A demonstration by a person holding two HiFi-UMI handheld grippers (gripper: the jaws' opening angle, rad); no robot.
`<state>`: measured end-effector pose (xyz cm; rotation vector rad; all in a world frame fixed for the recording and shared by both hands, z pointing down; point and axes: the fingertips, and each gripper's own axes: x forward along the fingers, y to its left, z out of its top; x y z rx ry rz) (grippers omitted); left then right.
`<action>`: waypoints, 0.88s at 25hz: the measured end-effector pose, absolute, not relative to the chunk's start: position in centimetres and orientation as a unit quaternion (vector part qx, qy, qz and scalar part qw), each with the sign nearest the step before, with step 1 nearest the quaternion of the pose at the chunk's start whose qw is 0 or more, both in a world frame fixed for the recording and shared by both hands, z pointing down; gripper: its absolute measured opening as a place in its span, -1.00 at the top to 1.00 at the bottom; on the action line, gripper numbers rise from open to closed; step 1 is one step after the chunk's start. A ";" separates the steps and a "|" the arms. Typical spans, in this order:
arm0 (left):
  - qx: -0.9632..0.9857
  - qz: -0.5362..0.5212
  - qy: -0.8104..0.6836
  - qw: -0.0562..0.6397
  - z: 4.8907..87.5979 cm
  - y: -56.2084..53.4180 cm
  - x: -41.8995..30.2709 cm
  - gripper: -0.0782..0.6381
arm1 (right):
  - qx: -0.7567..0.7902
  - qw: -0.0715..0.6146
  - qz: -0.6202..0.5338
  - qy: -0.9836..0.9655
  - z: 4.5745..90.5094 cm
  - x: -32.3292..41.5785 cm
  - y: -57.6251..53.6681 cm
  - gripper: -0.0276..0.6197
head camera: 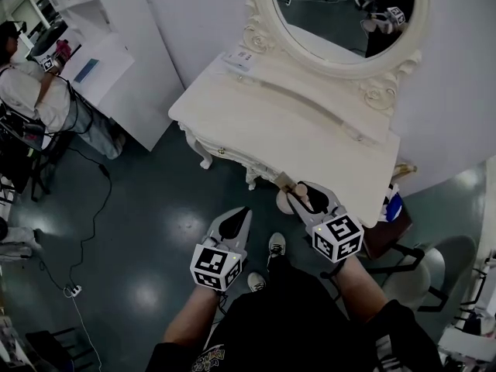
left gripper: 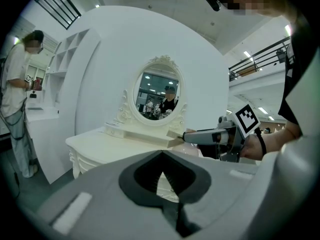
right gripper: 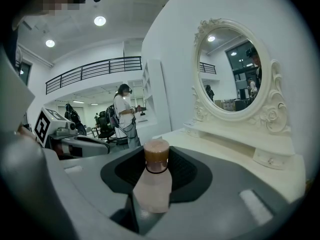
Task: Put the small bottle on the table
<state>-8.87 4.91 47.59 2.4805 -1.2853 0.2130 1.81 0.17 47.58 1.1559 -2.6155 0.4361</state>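
The small bottle [right gripper: 153,186], pale pink with a brown cap, is held between the jaws of my right gripper [right gripper: 157,171], cap pointing away from the camera. In the head view this gripper [head camera: 299,194] hangs with the bottle [head camera: 301,196] just off the front edge of the white dressing table [head camera: 294,134], over the floor. Lower left of it my left gripper [head camera: 241,215] is shut with nothing in it. The left gripper view shows its closed jaws [left gripper: 162,173] and the right gripper [left gripper: 200,135] beyond them.
An oval mirror [head camera: 349,22] stands on a raised shelf at the back of the table, with a small white box [head camera: 241,57] on that shelf. A person [head camera: 35,91] works at a white counter far left. Cables and a power strip [head camera: 72,290] lie on the floor; a chair [head camera: 434,266] stands right.
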 end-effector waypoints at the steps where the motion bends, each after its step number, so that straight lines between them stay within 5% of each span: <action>1: 0.873 0.075 -0.452 0.170 47.6 4.6 -8.8 0.78 | 0.397 0.124 0.149 -0.897 47.5 1.9 -0.1 0.39; 22: 0.873 0.079 -0.449 0.171 48.1 -4.0 -5.5 0.78 | 0.399 0.123 0.153 -0.896 48.2 4.9 -8.8 0.39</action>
